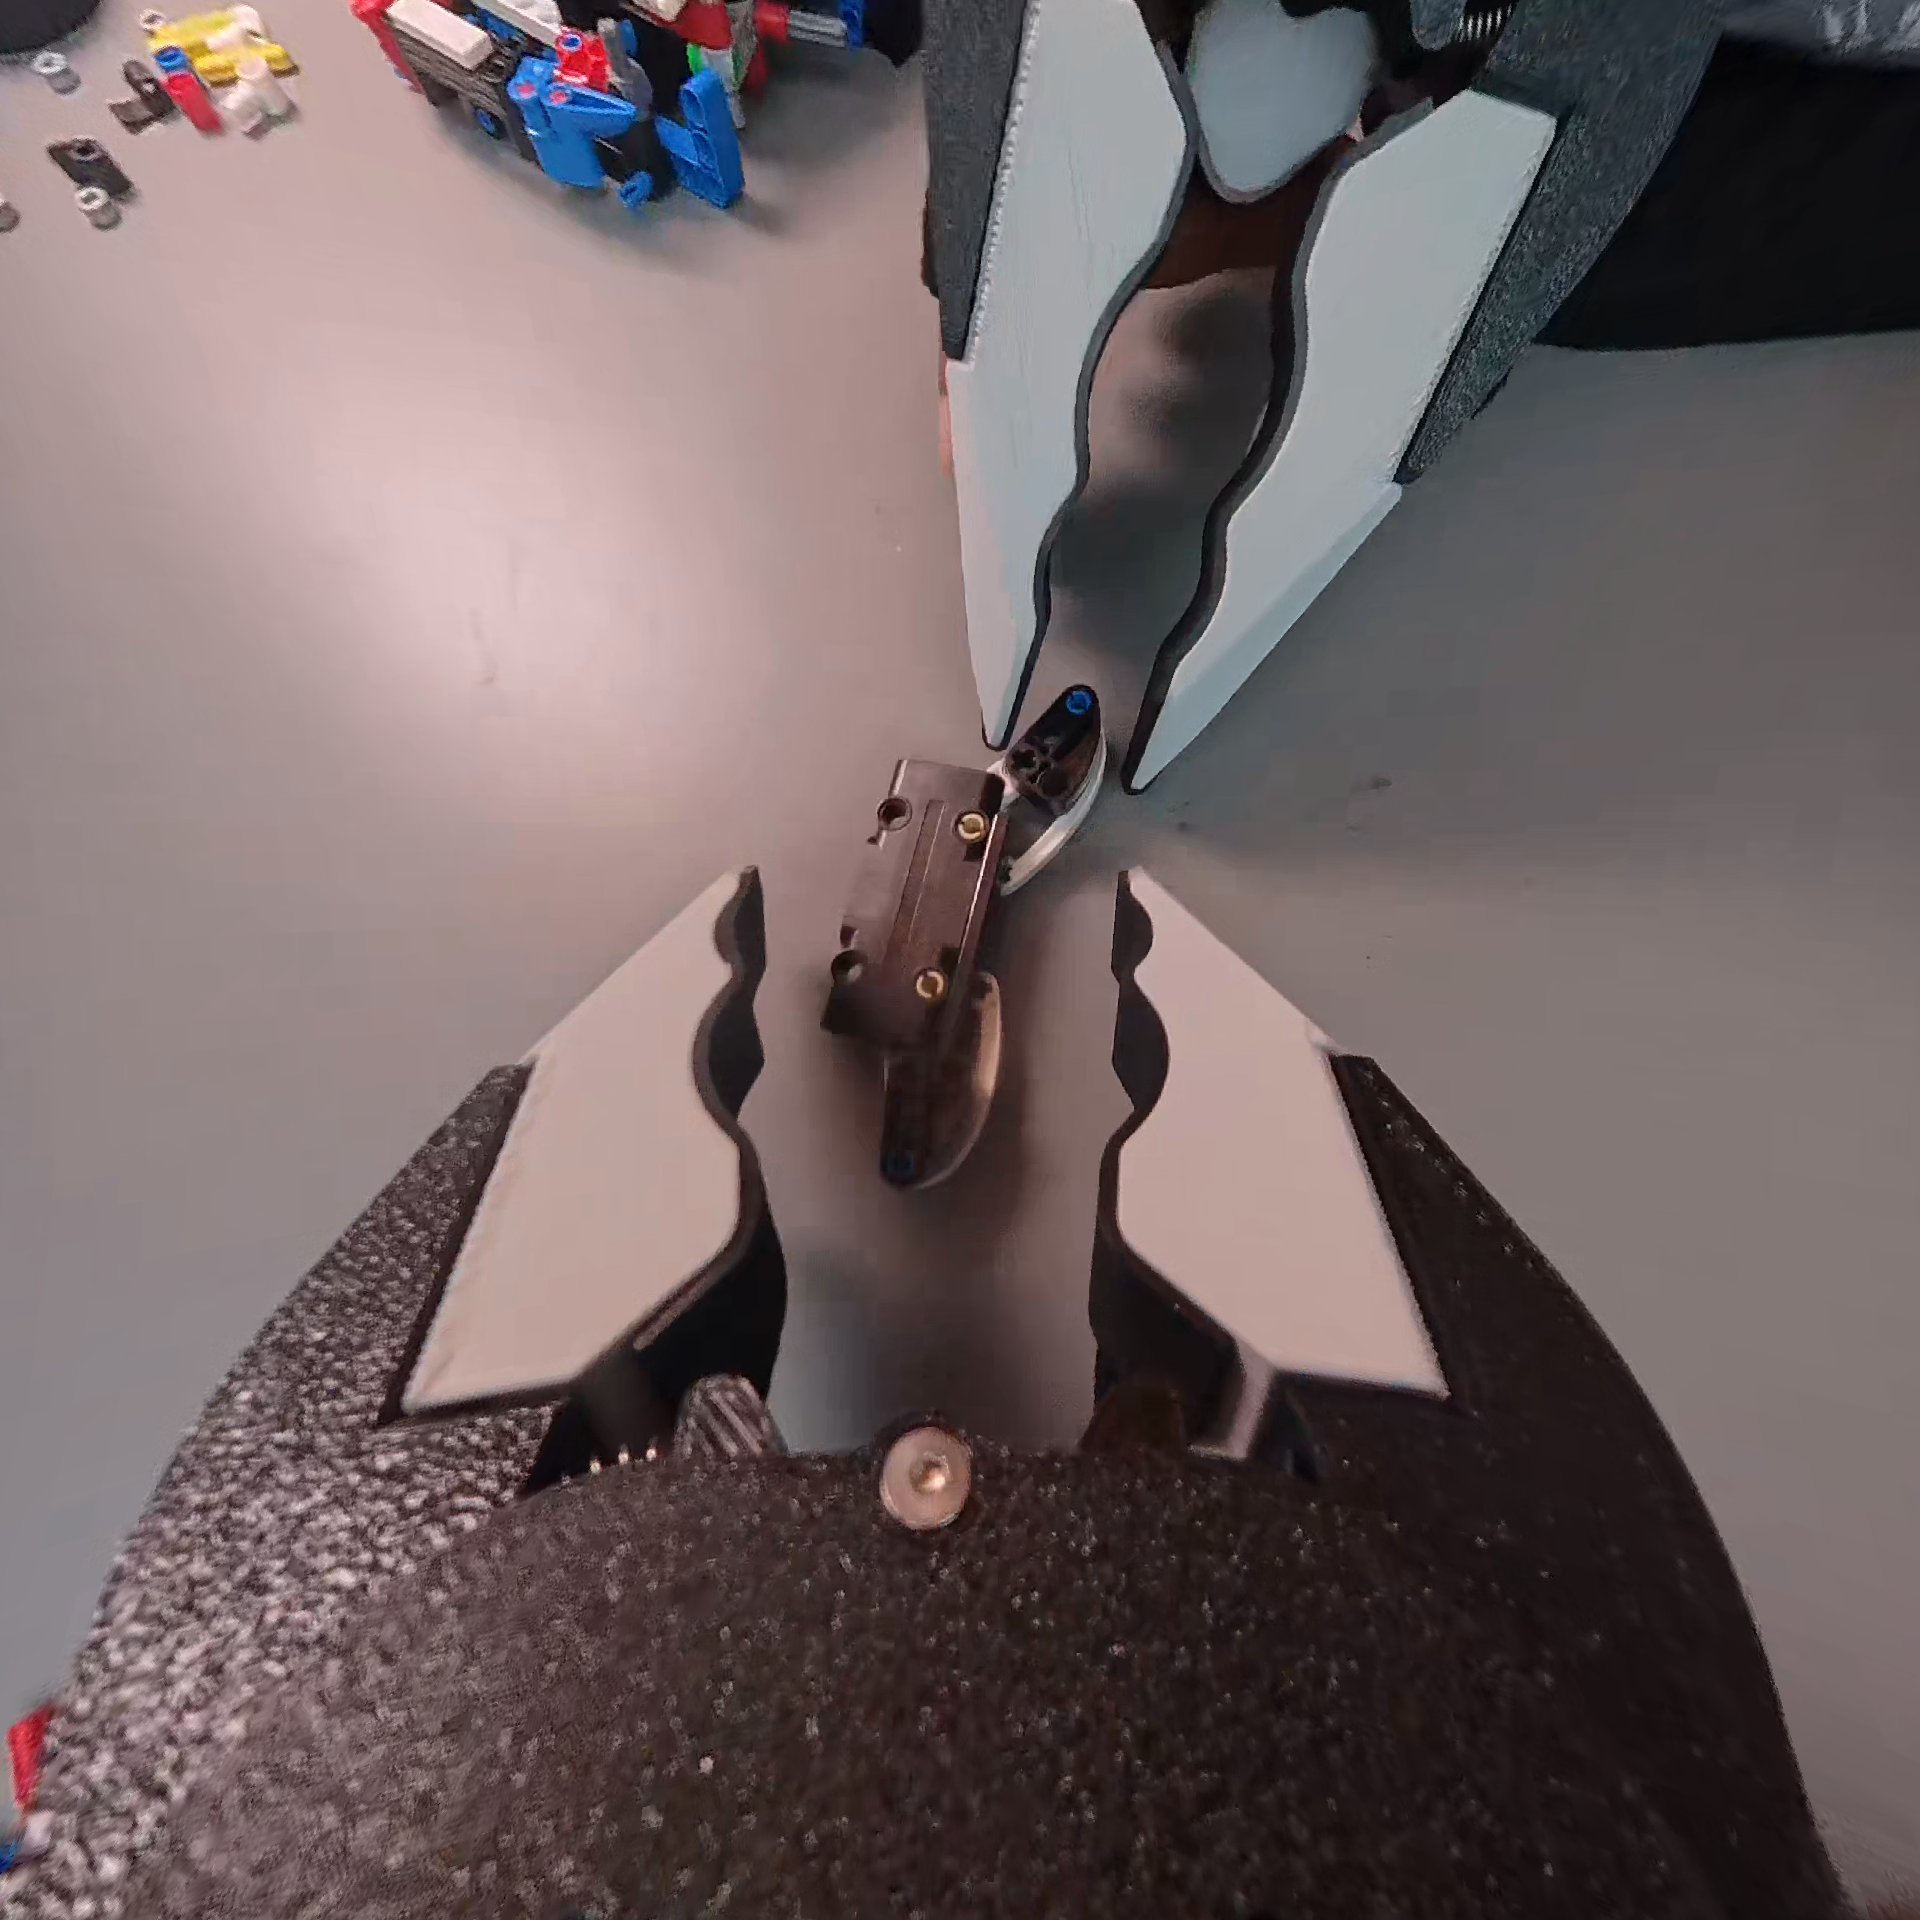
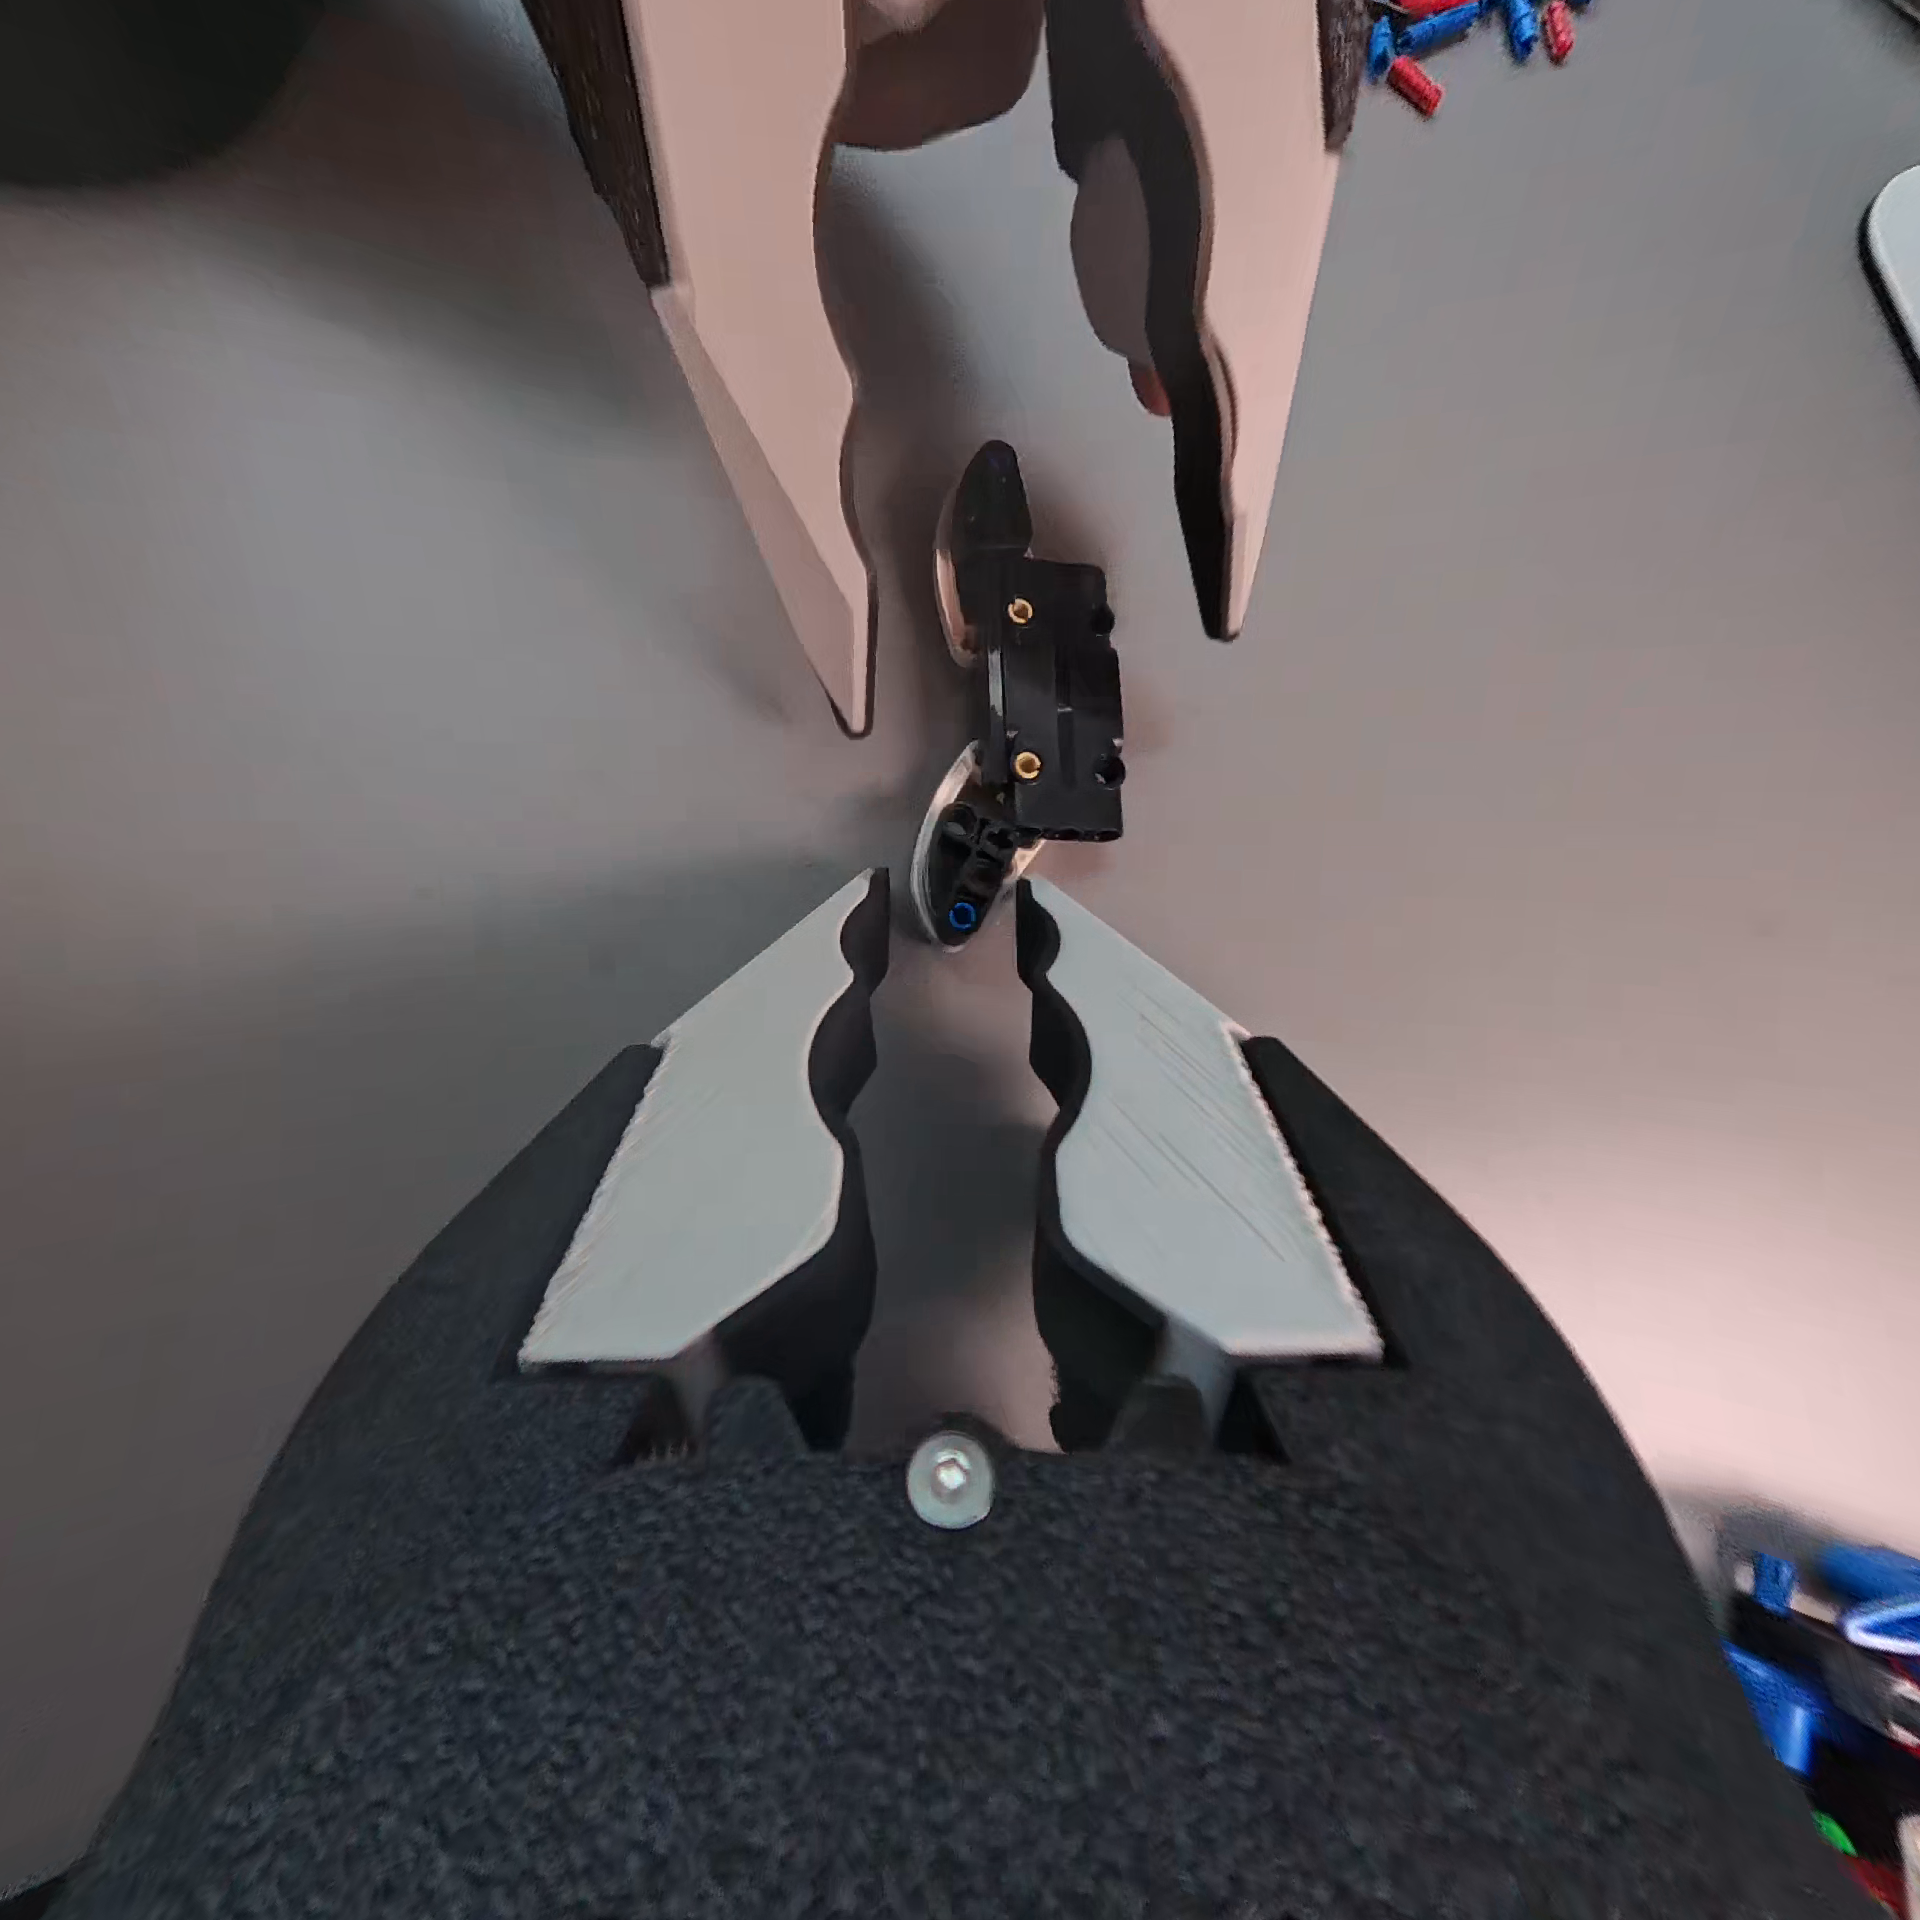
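Observation:
A small black brick assembly (image 1: 914,935) with two brass pins and clear curved end pieces lies on the grey table (image 1: 416,623). My left gripper (image 1: 940,883) is wide open, its fingers on either side of the assembly's near end, not touching it. My right gripper (image 1: 1065,764) comes in from the far side, narrowly open, its tips straddling the far end piece with a blue pin (image 1: 1081,701). In the right wrist view that end piece (image 2: 961,904) sits just between my right gripper's (image 2: 951,888) tips, with the assembly (image 2: 1060,707) beyond and the left gripper (image 2: 1039,675) straddling it.
A pile of blue, red, black and white bricks (image 1: 582,104) and small loose parts (image 1: 208,83) lie at the far left. A dark object (image 1: 1766,208) sits behind the right gripper. Blue and red pins (image 2: 1455,42), a white object (image 2: 1896,260) and more bricks (image 2: 1829,1683) lie to the right. The grippers are tip to tip, or close to it.

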The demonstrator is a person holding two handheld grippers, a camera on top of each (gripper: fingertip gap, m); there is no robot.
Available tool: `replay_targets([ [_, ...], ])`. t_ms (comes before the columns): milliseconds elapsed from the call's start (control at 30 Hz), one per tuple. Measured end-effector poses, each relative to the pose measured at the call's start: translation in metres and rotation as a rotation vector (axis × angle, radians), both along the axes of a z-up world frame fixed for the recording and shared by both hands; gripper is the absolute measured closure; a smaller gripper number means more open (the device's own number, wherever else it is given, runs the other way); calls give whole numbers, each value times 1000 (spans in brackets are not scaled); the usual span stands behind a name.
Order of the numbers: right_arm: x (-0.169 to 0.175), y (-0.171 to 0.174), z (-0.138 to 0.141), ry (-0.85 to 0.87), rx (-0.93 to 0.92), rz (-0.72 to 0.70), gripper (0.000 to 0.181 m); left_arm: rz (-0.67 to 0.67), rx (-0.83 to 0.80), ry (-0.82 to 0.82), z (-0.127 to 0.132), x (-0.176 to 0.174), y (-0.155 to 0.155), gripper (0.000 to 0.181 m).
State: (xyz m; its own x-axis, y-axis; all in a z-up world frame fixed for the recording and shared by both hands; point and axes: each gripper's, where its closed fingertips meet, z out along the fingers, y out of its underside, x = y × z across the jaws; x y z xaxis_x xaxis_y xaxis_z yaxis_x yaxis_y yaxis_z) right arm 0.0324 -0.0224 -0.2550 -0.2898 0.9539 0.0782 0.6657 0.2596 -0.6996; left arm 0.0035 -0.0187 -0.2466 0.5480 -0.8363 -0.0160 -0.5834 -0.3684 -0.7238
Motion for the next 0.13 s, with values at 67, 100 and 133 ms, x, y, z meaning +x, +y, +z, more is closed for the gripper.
replay_targets([
  [67,-2,1,0,-6,-26,-7,157,-53,-20,16,-6,6,1,121],
  [100,-4,3,1,0,-32,-17,157,-76,-38,18,-9,8,1,127],
  [133,-5,3,1,2,-45,-22,157,-97,-54,23,-12,10,-1,133],
])
